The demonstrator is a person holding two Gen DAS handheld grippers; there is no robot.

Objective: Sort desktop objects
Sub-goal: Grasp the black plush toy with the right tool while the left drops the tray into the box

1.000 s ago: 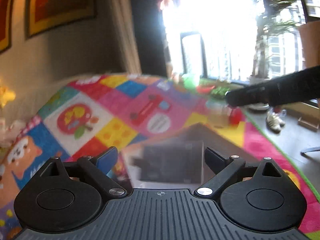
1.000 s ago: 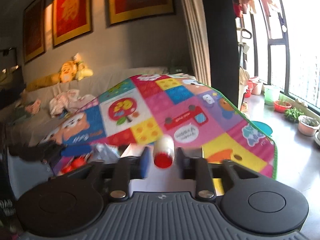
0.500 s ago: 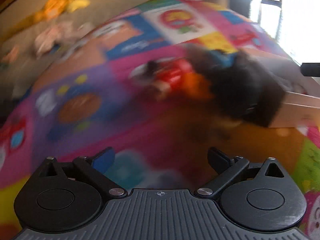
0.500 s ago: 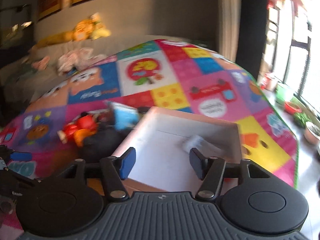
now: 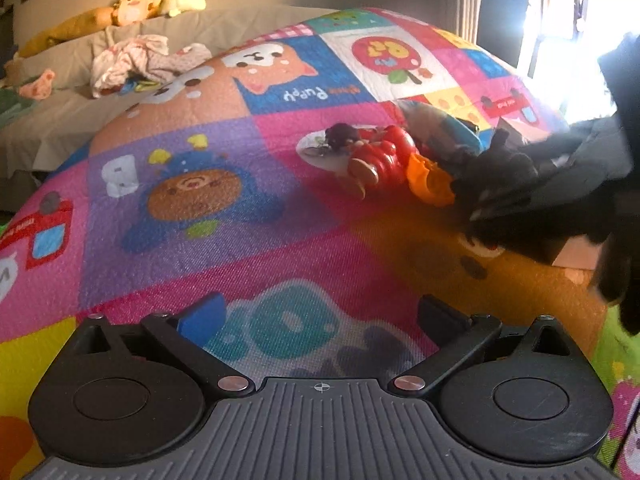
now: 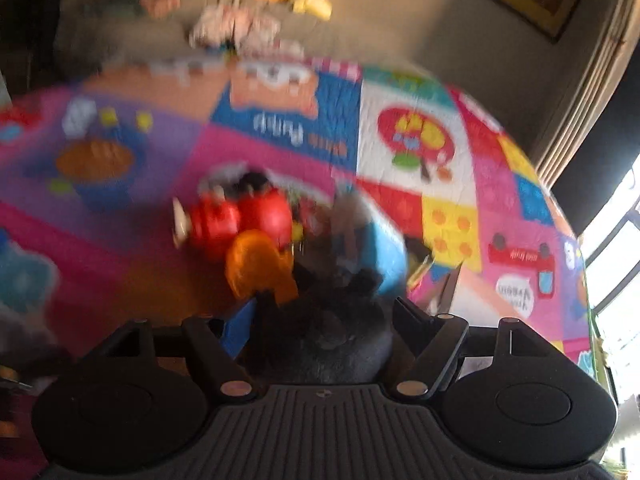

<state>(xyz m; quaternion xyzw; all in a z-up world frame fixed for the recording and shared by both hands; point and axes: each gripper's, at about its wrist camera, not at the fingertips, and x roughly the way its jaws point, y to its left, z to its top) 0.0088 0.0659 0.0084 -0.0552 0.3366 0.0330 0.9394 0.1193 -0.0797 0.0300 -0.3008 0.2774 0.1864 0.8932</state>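
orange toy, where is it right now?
The orange toy lies on the play mat, right of centre in the left wrist view, touching the red toy on its left and a black plush on its right.

Bright patchwork play mat [image 5: 224,200] with cartoon animals fills most of the frame. At upper left a beige sofa [image 5: 60,112] holds crumpled clothes [image 5: 136,60] and yellow plush toys [image 5: 140,0]. Blown-out daylight pours through the window [image 5: 568,40] at upper right, beside a dark curtain [image 5: 500,12].
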